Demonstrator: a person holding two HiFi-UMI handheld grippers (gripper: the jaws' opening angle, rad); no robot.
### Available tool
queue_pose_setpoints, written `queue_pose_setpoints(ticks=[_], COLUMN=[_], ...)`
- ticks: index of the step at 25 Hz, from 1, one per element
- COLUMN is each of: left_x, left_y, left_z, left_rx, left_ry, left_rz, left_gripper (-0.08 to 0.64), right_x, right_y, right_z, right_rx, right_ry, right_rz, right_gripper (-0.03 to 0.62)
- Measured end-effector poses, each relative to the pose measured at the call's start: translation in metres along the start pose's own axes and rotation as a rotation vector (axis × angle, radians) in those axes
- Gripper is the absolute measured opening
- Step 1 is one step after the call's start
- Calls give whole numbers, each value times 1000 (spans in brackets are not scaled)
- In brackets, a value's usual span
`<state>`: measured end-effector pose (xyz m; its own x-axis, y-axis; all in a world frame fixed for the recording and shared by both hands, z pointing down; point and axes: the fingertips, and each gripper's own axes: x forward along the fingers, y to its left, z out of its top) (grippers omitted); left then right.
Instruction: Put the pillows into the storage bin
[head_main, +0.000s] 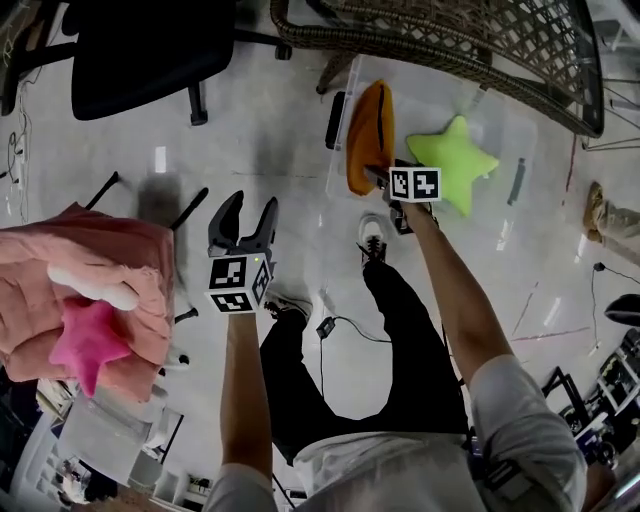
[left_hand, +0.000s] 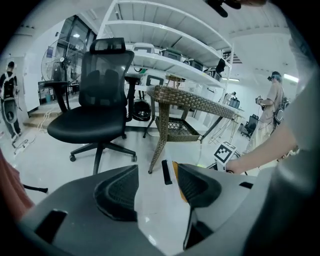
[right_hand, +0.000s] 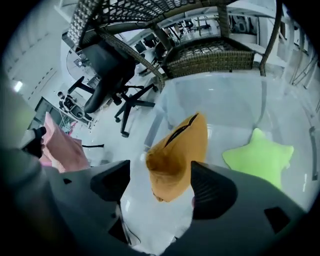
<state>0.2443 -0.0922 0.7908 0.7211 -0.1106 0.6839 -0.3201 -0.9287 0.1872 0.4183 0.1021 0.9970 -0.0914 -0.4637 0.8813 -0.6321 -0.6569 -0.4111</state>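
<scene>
The orange pillow (right_hand: 179, 150) stood on edge in the bin (head_main: 505, 225), its long axis running away from the right gripper (right_hand: 165, 181) between wide jaws that did not press it, that arm stretched forward and down, while the left gripper (head_main: 242, 222), open and empty, was nearer the pink star pillow (head_main: 88, 340).

An orange pillow (right_hand: 177, 150) stands on edge in the clear storage bin (right_hand: 225, 100), its near end between the right gripper's (right_hand: 160, 187) parted jaws. A lime-green star pillow (right_hand: 260, 157) lies flat in the bin, to the right of that gripper.
</scene>
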Motion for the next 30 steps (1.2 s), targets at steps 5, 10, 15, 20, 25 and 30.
queue_pose_setpoints(ticks=[5,10,15,20,25,30], left_x=[-56,-128,-217,-330,-445,-556], left_y=[13,30,52,95,115,151], left_z=[31,68,110,146,140,128], left_rx=[-5,-34,-79,-117,-147,-175], left_ry=[-39,-109,-212,-343,-416,-522], left_rz=[36,108,203,340,439,570], left_gripper=[262,262,262,261,261,261], right_x=[-66,-151,-251,-338,-413,-455], right_y=[45,126,227,366,482,616], right_z=[25,67,114,157,143,118], right_rx=[-157,-442,-646,-820,-947,-1100], right_ry=[-86,-215,-348,-492,-584,-653], right_rz=[-8,26,85,203,318,474], right_gripper=[391,388,383,383,379,379])
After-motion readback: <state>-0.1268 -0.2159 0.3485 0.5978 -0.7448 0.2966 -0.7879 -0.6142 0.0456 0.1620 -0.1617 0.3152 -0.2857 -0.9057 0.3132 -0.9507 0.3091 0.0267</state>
